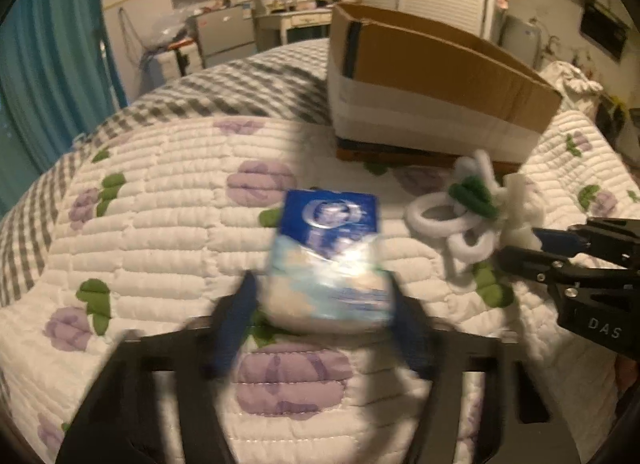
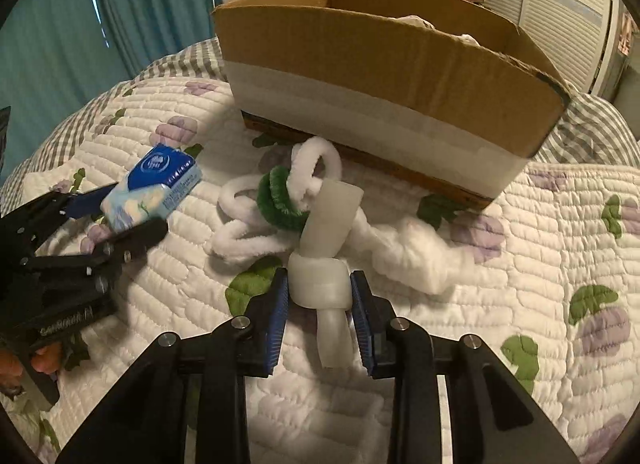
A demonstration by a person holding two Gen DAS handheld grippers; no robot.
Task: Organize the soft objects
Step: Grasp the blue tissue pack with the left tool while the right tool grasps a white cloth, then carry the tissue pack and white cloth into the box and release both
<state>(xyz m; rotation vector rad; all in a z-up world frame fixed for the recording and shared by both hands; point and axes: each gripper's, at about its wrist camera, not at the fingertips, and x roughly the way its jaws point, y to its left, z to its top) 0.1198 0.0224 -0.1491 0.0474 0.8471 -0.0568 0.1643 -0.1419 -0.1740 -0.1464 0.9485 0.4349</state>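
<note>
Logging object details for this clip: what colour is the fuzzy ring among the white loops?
Dark green fuzzy ring, threaded through the white loops; clearest in the right wrist view.

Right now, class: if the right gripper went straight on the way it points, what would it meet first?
The right gripper straddles the knotted white foam strip. Straight ahead, likely the foam's upper end and green chenille loop first, then the cardboard box; depth is uncertain.

Tissue pack (image 2: pixel 154 187): blue-and-white, tilted, lifted clear of the quilt. Knotted white foam strip (image 2: pixel 322 280): upright. Chenille loops (image 2: pixel 276 199), white with one green: lay on the quilt before the open cardboard box (image 2: pixel 360 59).
</note>
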